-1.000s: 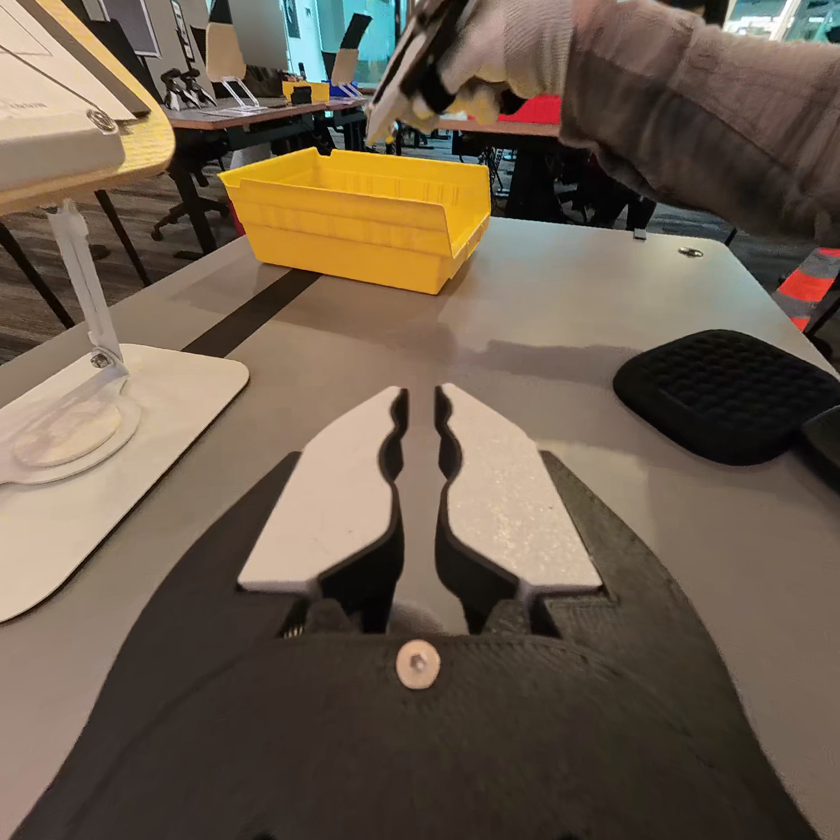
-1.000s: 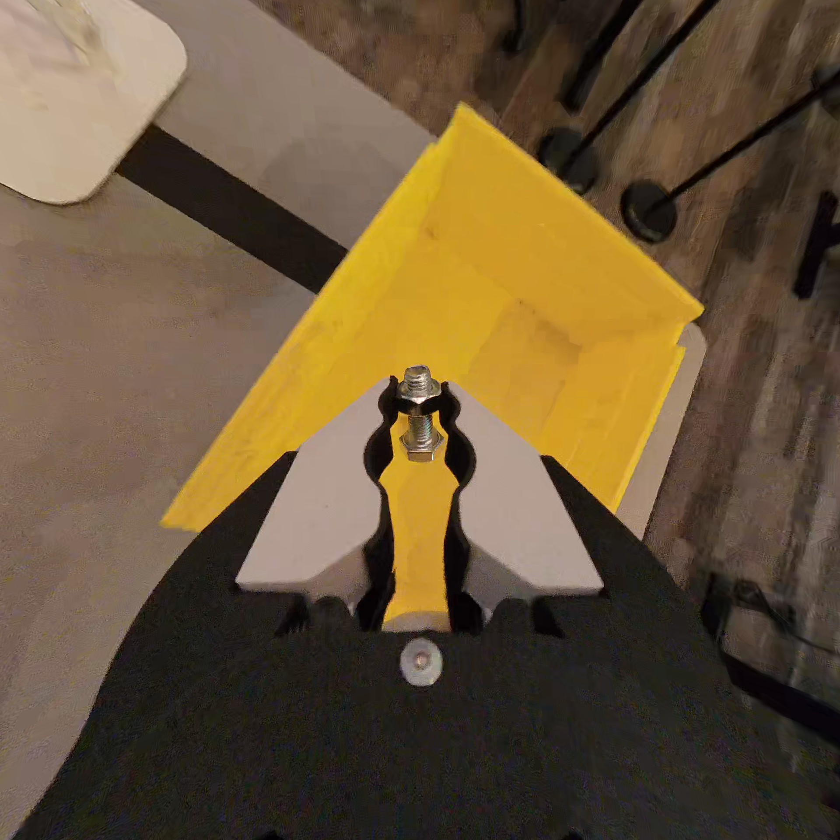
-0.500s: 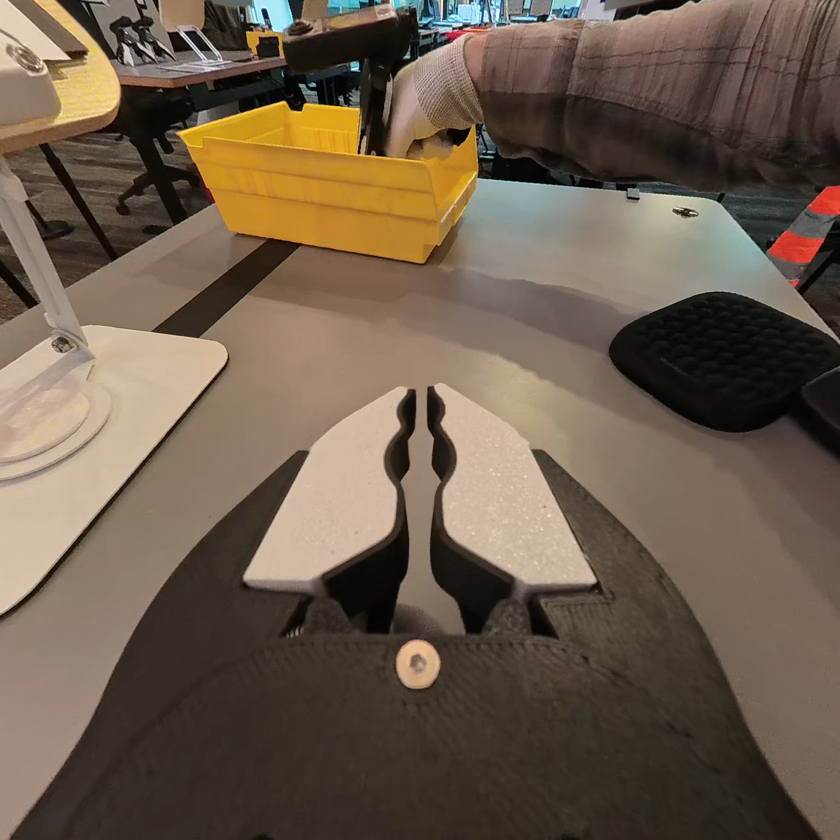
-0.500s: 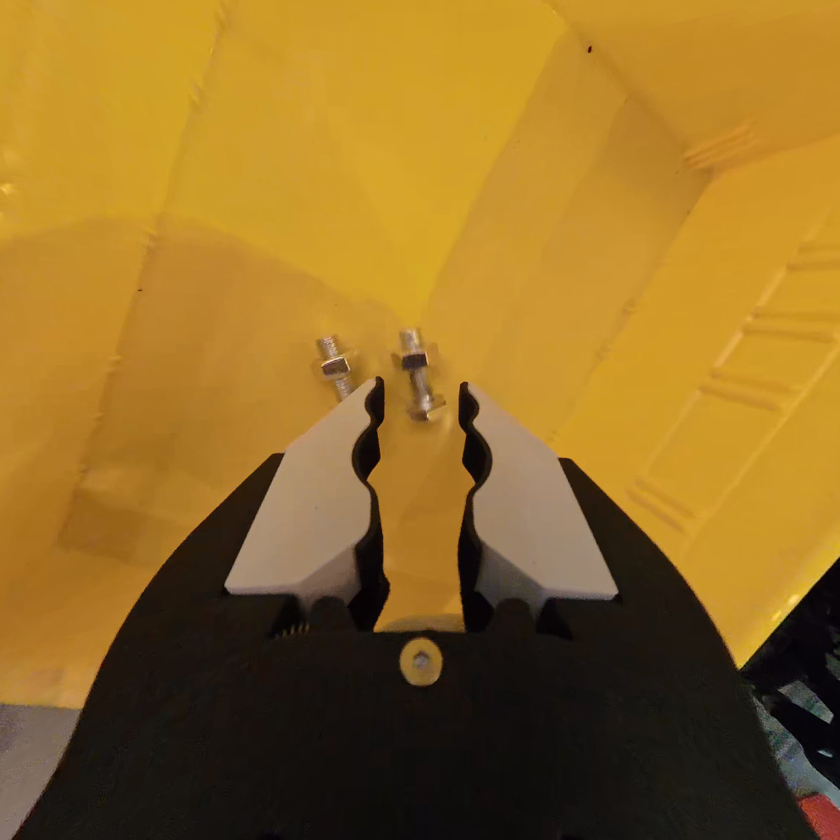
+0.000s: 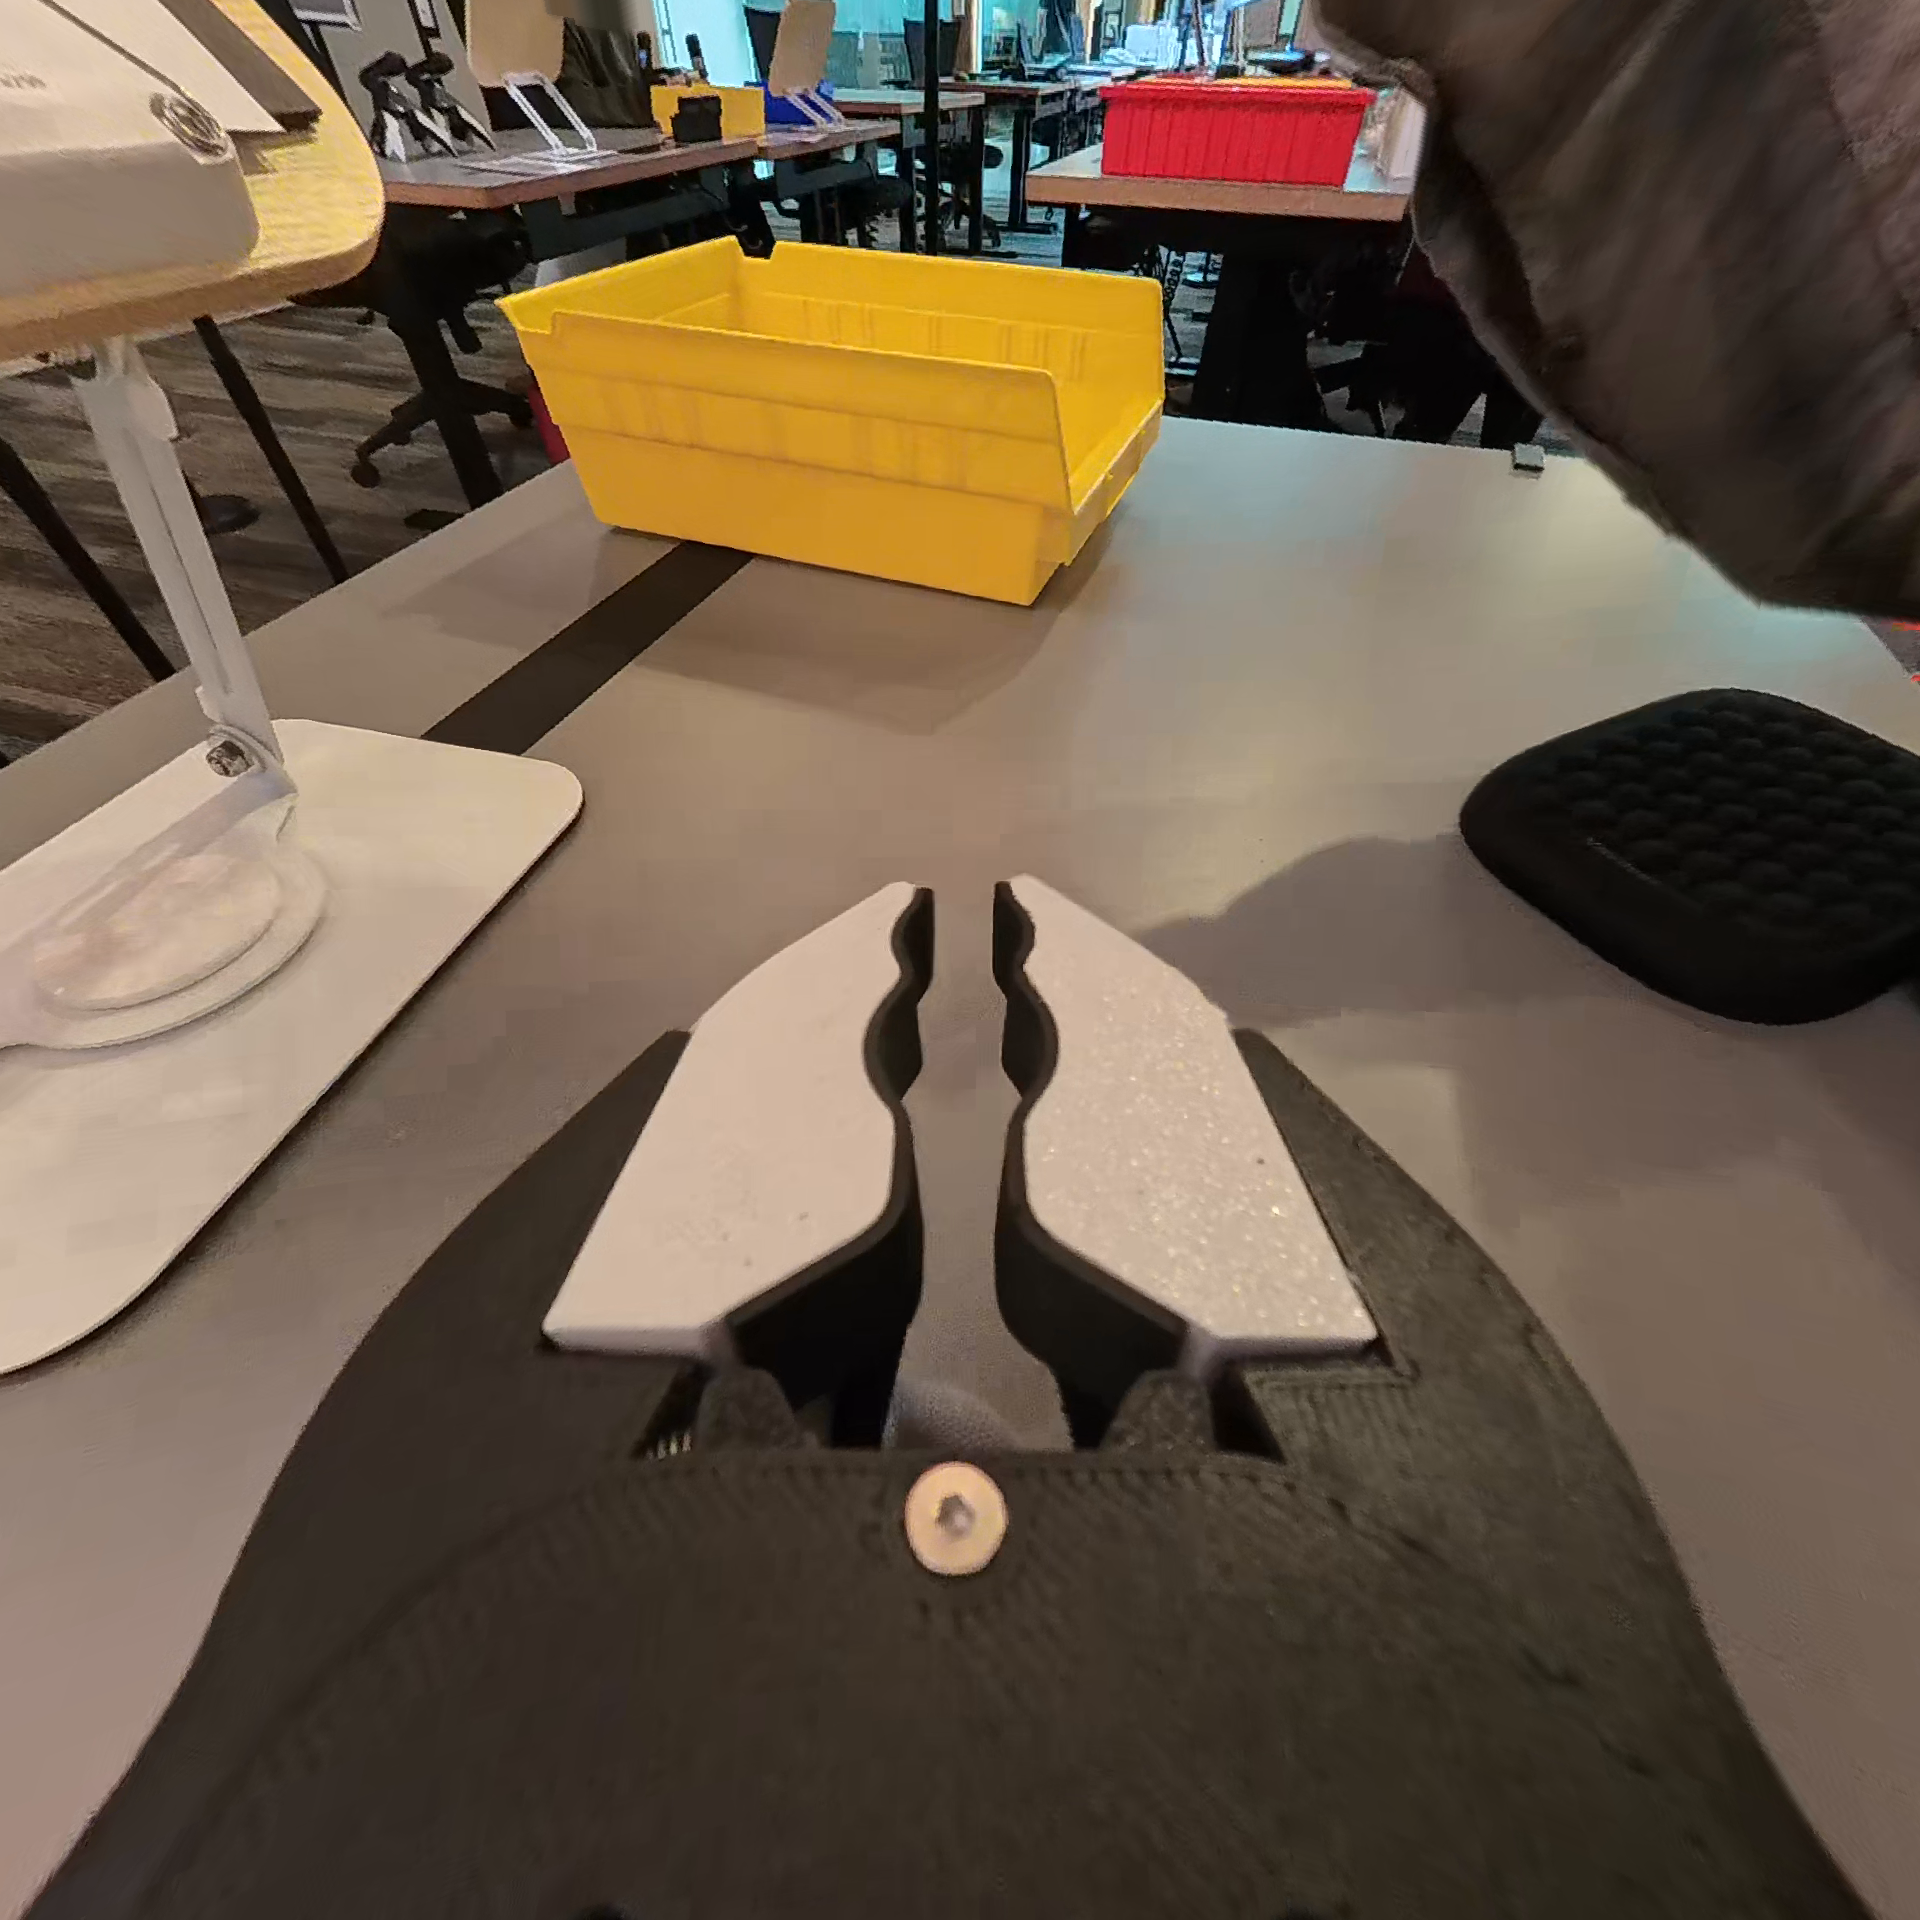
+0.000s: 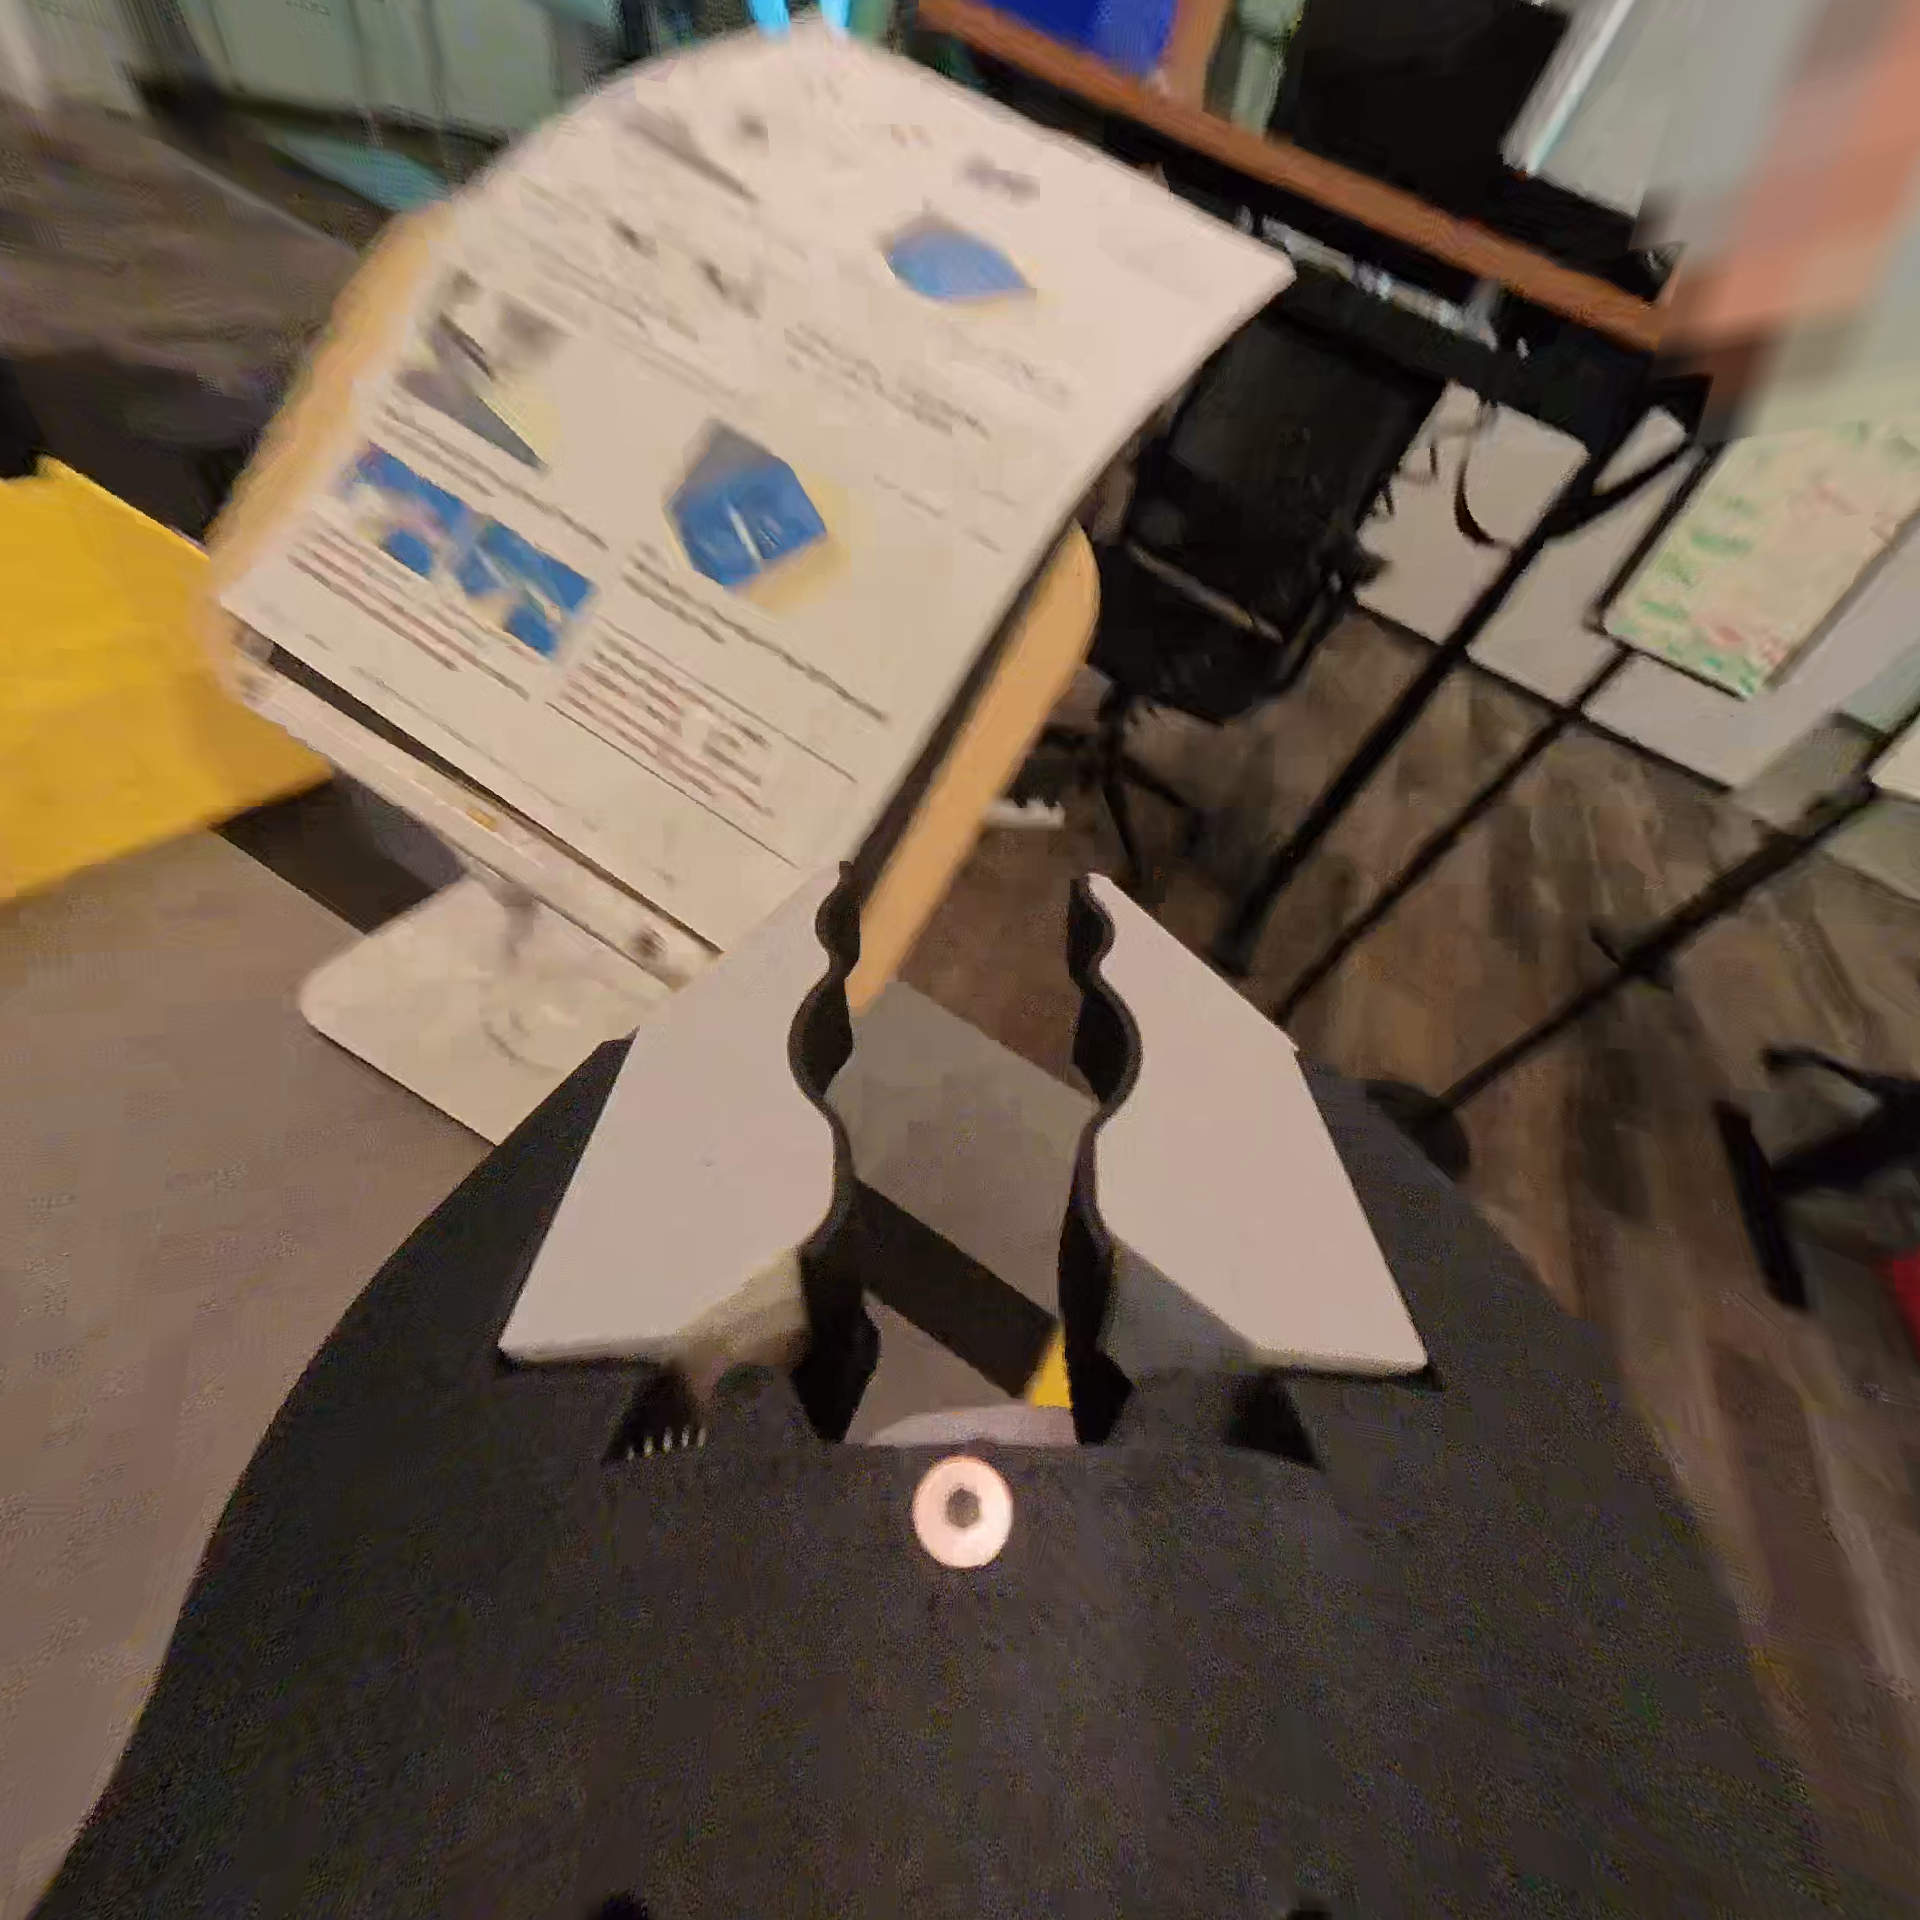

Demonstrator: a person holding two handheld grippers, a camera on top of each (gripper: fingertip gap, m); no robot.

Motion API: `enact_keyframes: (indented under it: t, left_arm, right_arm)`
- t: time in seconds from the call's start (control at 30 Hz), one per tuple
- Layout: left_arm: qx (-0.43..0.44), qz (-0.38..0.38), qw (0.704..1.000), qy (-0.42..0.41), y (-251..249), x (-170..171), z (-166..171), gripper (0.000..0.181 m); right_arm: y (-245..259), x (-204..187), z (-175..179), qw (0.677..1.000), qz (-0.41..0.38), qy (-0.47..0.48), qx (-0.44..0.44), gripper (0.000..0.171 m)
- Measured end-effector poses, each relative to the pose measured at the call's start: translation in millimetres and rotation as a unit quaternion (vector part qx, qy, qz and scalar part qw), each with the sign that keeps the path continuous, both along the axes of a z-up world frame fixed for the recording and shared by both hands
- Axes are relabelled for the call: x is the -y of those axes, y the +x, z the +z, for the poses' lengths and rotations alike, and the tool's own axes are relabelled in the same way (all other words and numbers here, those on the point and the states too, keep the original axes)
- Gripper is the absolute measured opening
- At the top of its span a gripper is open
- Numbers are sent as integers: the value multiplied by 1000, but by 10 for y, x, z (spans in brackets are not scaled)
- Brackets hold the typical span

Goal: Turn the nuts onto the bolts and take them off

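Observation:
No bolt or nut shows in either view now. The yellow bin stands at the far side of the grey table, and its floor is hidden behind its front wall. My left gripper rests low over the table, empty, its jaws nearly together with only a narrow slit. My right gripper is open and empty. It is held above the table's left part, and its view is blurred. It points at a paper sheet on a stand. A corner of the yellow bin shows at the left of the right wrist view.
The white stand base lies on the table at my left. A black textured pad lies at the right. The person's sleeve fills the upper right of the left wrist view. A black strip crosses the table. Desks and a red bin stand beyond. The tips of one gripper are about 35 cm away from the tips of the other.
My right gripper opened and left the bolt with its nut in the yellow bin, beside another one. It then came out and swung toward the paper stand. My left gripper barely moved.

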State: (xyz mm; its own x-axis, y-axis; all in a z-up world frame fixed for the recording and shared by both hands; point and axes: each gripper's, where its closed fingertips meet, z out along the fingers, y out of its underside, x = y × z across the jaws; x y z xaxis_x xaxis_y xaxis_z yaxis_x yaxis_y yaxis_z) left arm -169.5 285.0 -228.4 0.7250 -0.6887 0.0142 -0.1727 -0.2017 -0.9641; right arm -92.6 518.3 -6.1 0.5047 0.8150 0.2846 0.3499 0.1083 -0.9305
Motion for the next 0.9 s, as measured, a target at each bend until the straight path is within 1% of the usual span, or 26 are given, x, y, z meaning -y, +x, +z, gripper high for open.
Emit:
enact_keyframes:
  t: [0.07,0.13,0.23,0.27,0.37,0.47,0.53,0.63,0.7,0.73,0.8,0.83,0.9]
  left_arm:
    - [-3,4,1000,2,-10,-6,1,11]
    - [-2,9,1000,8,-22,-9,20,12]
    - [-8,18,1000,17,-59,-5,44,11]
    - [-6,21,1000,19,-79,-10,56,11]
    - [2,36,999,33,-125,-49,123,13]
    - [-7,57,997,56,-175,-76,215,17]
    - [-8,81,994,77,-253,-85,355,24]
    - [-9,123,987,106,-445,-59,657,34]
    - [-6,158,982,107,-667,-24,861,37]
    - [-22,183,977,104,-826,-5,938,37]
    - [-78,244,963,88,-1233,15,1072,36]
    - [-110,273,953,65,-1459,20,1100,36]
    - [-169,345,923,16,-2011,10,1120,33]
  right_arm:
    - [-266,395,249,994,60,14,-87,39]
    - [-386,718,397,981,106,29,-162,36]
    - [-456,993,406,960,160,33,-226,32]
    - [-485,1010,414,958,169,37,-229,30]
    - [-484,966,388,961,163,41,-219,31]
    - [-469,943,396,960,162,40,-223,30]
    - [-450,939,405,960,161,41,-224,30]
    - [-413,913,423,962,155,46,-222,29]
    - [-395,901,426,964,151,50,-215,29]
    - [-391,887,427,965,148,50,-211,29]
    - [-400,847,405,967,143,52,-204,28]
    - [-409,823,390,968,141,53,-200,28]
    - [-437,766,338,971,135,49,-193,28]
